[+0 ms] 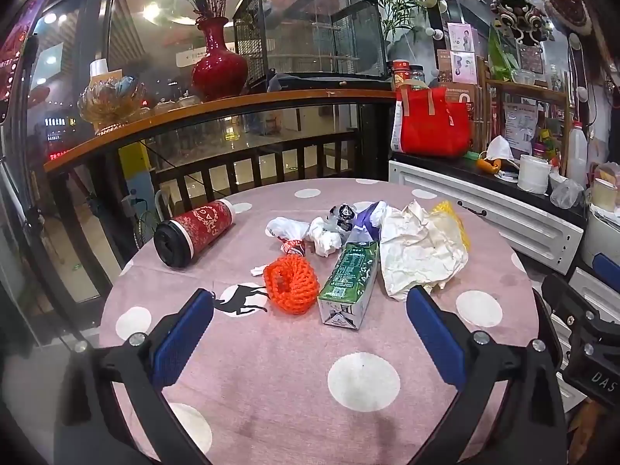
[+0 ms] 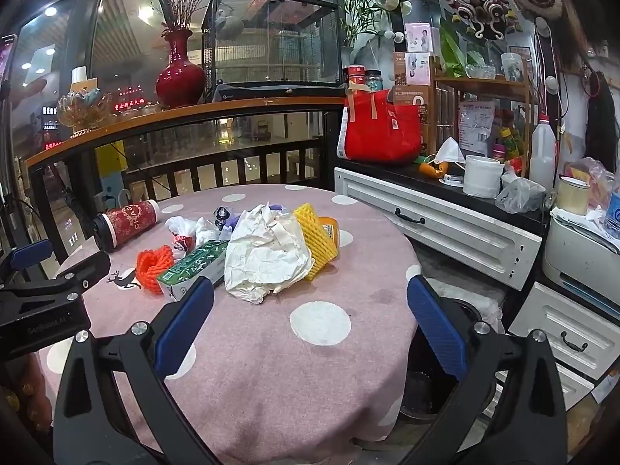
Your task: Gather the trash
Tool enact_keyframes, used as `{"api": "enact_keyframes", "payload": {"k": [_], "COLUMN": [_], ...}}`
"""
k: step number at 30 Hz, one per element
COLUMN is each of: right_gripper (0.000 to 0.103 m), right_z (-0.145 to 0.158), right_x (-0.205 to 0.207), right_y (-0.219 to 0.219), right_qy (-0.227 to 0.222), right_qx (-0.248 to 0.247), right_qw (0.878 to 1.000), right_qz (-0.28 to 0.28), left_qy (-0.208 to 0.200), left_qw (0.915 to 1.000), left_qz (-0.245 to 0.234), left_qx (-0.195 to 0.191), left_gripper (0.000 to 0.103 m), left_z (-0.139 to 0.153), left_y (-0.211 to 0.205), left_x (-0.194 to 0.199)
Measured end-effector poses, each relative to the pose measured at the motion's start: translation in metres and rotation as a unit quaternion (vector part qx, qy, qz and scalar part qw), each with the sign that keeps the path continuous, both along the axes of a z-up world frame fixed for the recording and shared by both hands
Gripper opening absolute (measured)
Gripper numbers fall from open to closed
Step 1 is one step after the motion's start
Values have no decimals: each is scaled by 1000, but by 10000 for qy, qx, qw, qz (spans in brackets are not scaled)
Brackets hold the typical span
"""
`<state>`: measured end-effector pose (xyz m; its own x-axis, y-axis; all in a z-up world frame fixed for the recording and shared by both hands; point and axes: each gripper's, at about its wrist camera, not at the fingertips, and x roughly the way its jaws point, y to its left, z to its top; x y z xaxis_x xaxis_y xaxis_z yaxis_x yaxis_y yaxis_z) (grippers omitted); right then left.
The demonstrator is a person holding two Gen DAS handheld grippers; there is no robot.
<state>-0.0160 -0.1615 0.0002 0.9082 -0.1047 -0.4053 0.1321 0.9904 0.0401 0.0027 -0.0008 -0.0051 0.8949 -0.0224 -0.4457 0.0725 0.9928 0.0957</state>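
A heap of trash lies on the round table with the pink dotted cloth (image 1: 271, 387). It holds an orange foam net (image 1: 290, 283), a green milk carton (image 1: 350, 283), crumpled white paper (image 1: 418, 248), a yellow foam net (image 1: 449, 213), white tissue wads (image 1: 323, 238) and a white plastic bag (image 1: 286, 228). A red cup with a black lid (image 1: 193, 232) lies on its side at the left. My left gripper (image 1: 310, 292) hovers open just short of the net and carton. My right gripper (image 2: 310, 282) is open in front of the crumpled white paper (image 2: 267, 255) and the yellow foam net (image 2: 316, 240). Neither gripper holds anything.
A dark lined bin (image 2: 465, 310) stands on the floor by the table's right edge, partly behind my right finger. Behind it is a white drawer cabinet (image 2: 445, 228) with a red bag (image 2: 381, 131) and clutter on top. A railing with a wooden ledge (image 1: 232, 104) bearing a red vase (image 1: 219, 66) runs behind the table.
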Motion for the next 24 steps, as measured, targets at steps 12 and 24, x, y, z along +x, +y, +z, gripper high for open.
{"api": "enact_keyframes", "payload": {"k": [12,24], "right_gripper": [99,99], "right_z": [-4,-4], "right_x": [-3,-1], "right_y": [3,3], "right_qy": [-17,5], "right_qx": [-2,30], "right_qw": [10000,10000], "right_qz": [7,76], "left_qy": [-24,-4], "left_qw": [10000,10000], "left_qz": [-57,-61], "left_qx": [20,9], "left_gripper": [98,98], "left_z": [1,2], "left_y": [-1,0], "left_x": [-3,-3]}}
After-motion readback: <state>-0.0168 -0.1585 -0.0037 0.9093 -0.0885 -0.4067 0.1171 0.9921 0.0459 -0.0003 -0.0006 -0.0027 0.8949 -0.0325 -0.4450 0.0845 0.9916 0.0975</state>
